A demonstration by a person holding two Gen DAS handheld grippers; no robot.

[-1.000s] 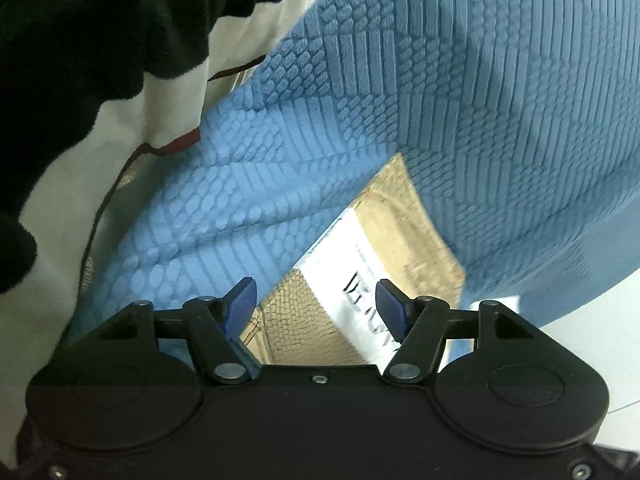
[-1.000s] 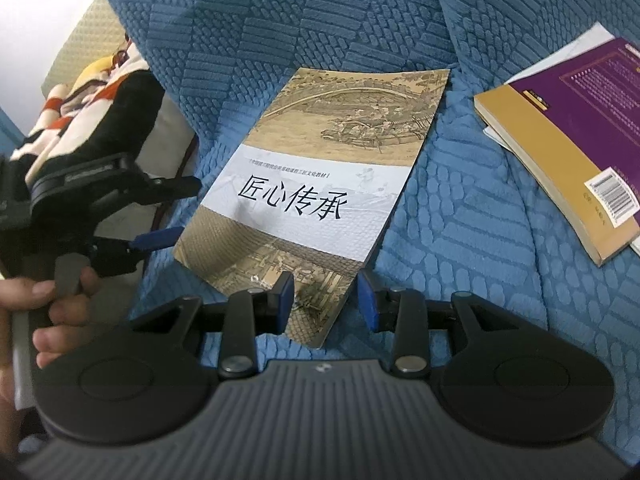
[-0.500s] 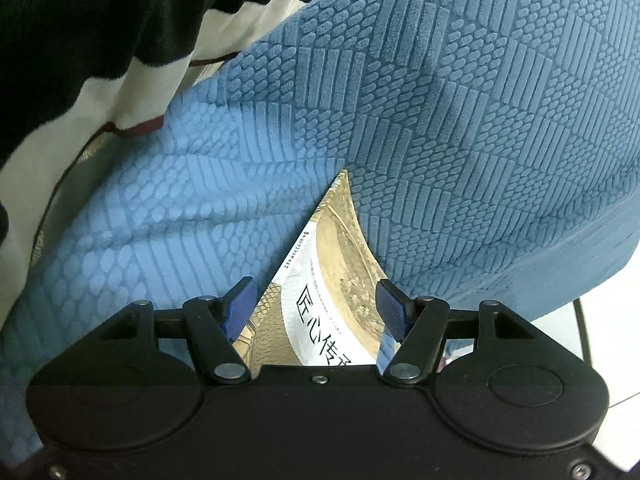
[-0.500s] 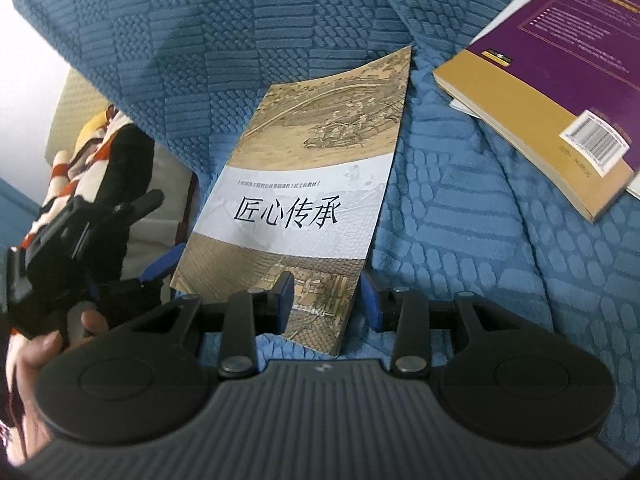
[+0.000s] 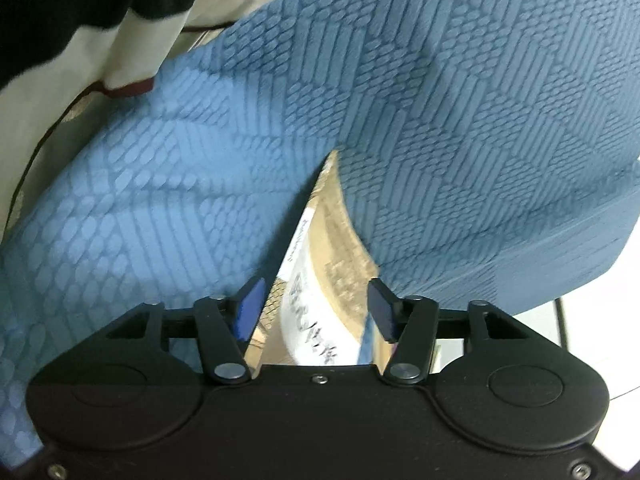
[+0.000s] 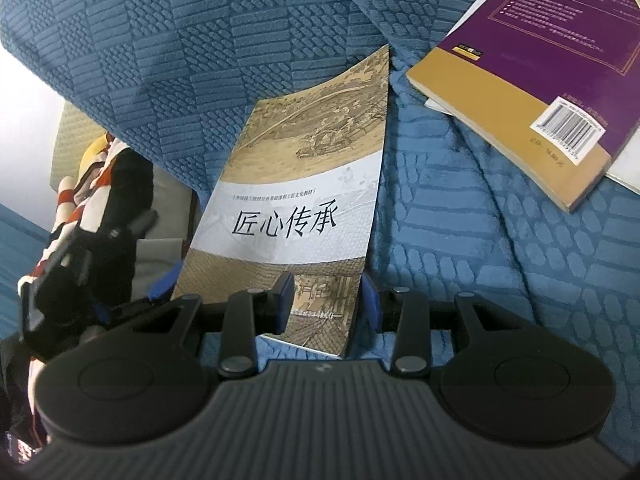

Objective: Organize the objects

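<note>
Left gripper (image 5: 314,306), left wrist view: jaws spread wide, nothing held; booklet (image 5: 320,280) seen edge-on between the blue fingertips (image 5: 250,306), wedged under the blue cushion (image 5: 460,120). Right wrist view: right gripper (image 6: 328,306) open, jaws straddling the booklet's (image 6: 304,208) lower right corner; booklet top tucked beneath the cushion (image 6: 180,60); purple book (image 6: 552,60) right of the booklet.

two books (image 6: 296,220), one cushion (image 6: 192,64), two tongs (image 6: 327,306)

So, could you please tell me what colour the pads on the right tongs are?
Blue pads, clearest in the right wrist view.
</note>
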